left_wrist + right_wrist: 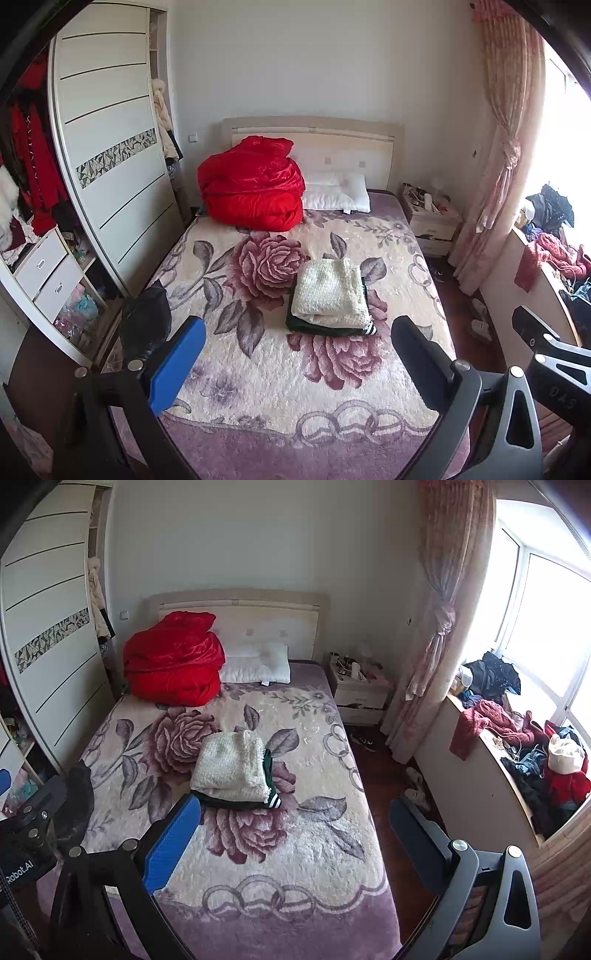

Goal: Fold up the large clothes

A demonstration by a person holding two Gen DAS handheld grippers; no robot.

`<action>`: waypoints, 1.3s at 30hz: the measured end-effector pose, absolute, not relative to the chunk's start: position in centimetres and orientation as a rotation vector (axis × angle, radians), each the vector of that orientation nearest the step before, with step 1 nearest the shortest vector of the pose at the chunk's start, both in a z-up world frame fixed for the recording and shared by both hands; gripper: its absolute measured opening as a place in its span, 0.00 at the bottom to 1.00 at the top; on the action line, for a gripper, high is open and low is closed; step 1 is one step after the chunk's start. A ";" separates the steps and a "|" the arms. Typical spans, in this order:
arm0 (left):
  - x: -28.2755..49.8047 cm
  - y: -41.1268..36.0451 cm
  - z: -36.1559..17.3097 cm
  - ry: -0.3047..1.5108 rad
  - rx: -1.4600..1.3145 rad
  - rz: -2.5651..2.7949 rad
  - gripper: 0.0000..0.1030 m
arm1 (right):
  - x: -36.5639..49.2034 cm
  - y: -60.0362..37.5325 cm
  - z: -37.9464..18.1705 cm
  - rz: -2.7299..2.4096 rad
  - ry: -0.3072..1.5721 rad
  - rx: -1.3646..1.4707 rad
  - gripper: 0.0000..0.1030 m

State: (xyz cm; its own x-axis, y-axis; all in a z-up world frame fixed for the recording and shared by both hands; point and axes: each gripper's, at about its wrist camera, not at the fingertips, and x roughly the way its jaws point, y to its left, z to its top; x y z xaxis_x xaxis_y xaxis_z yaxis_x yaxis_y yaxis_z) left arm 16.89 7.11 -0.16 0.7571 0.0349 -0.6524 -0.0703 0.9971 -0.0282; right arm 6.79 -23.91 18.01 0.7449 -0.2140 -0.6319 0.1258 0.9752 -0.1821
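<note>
A folded stack lies in the middle of the bed: a cream knit garment [328, 291] [231, 766] on top of a dark green one with white stripes [364, 328] [271, 799]. My left gripper [299, 354] hangs open above the near part of the floral bedspread [280, 398], short of the stack, with nothing between its fingers. My right gripper [295, 834] is also open and holds nothing, over the bed's near right side. Each gripper shows at the edge of the other's view. A heap of unfolded clothes [535, 760] covers the window ledge.
A bundled red quilt [253, 184] and a white pillow [338, 194] sit by the headboard. A dark item [147, 317] lies at the bed's left edge. The wardrobe [107, 147] stands at the left, a nightstand [360, 692] and curtain [432, 627] at the right, with shoes on the floor.
</note>
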 end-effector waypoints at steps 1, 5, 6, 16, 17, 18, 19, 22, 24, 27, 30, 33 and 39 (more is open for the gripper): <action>16.9 7.0 -0.1 0.712 -0.053 0.055 1.00 | 6.8 -23.9 18.0 -0.186 0.707 -0.133 1.00; 16.8 6.9 -0.3 0.717 -0.059 0.047 1.00 | 6.8 -23.9 17.9 -0.186 0.709 -0.131 1.00; 16.7 6.8 -0.4 0.720 -0.057 0.048 1.00 | 6.8 -23.9 17.9 -0.186 0.710 -0.130 1.00; 16.2 6.6 -0.5 0.724 -0.051 0.048 1.00 | 6.6 -23.5 18.1 -0.187 0.710 -0.130 1.00; 16.3 6.6 -0.5 0.723 -0.051 0.050 1.00 | 6.6 -23.3 18.2 -0.186 0.710 -0.130 1.00; 16.2 6.7 -0.5 0.723 -0.052 0.051 1.00 | 6.5 -23.2 18.2 -0.186 0.709 -0.129 1.00; 16.2 6.7 -0.5 0.724 -0.052 0.052 1.00 | 6.5 -23.2 18.2 -0.187 0.708 -0.130 1.00; 16.1 6.8 -0.5 0.726 -0.050 0.052 1.00 | 6.3 -23.2 18.2 -0.185 0.709 -0.128 1.00; 16.0 7.0 -0.6 0.725 -0.050 0.055 1.00 | 6.2 -23.1 18.2 -0.184 0.710 -0.129 1.00; 16.0 7.1 -0.6 0.724 -0.049 0.056 1.00 | 6.0 -23.1 18.1 -0.182 0.711 -0.125 1.00; 15.9 7.2 -0.5 0.724 -0.049 0.056 1.00 | 5.9 -23.1 18.1 -0.183 0.711 -0.124 1.00; 16.0 7.1 -0.5 0.723 -0.050 0.055 1.00 | 5.8 -23.2 17.9 -0.181 0.710 -0.125 1.00; 15.8 7.2 -0.5 0.724 -0.051 0.054 1.00 | 5.8 -23.1 17.8 -0.180 0.712 -0.123 1.00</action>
